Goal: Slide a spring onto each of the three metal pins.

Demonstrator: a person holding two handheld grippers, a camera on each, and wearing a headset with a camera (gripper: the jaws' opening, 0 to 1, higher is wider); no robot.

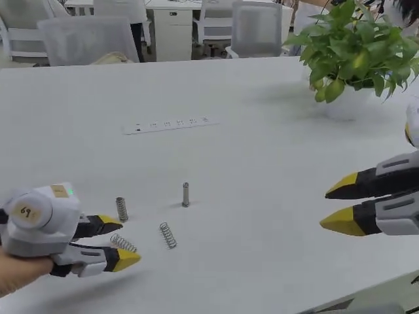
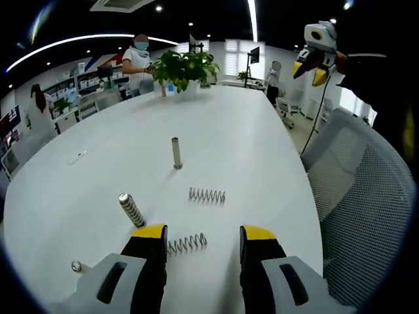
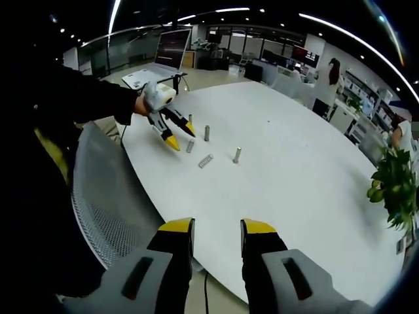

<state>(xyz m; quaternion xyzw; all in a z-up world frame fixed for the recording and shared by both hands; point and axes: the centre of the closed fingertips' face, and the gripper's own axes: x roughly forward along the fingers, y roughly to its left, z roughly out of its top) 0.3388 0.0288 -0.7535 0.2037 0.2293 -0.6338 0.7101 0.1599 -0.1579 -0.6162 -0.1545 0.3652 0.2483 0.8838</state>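
Note:
My left gripper is open low over the white table, its jaws either side of a loose spring that lies flat. A second loose spring lies just beyond. One upright pin with a spring on it stands near the left jaw. A bare metal pin stands farther out. A small round metal piece sits left of the jaws. My right gripper is open and empty, off to the right above the table.
A white power strip lies mid-table. A potted plant stands at the far right corner. Grey chairs line the far edge. The table's near edge runs under the right gripper, with a mesh chair beside it.

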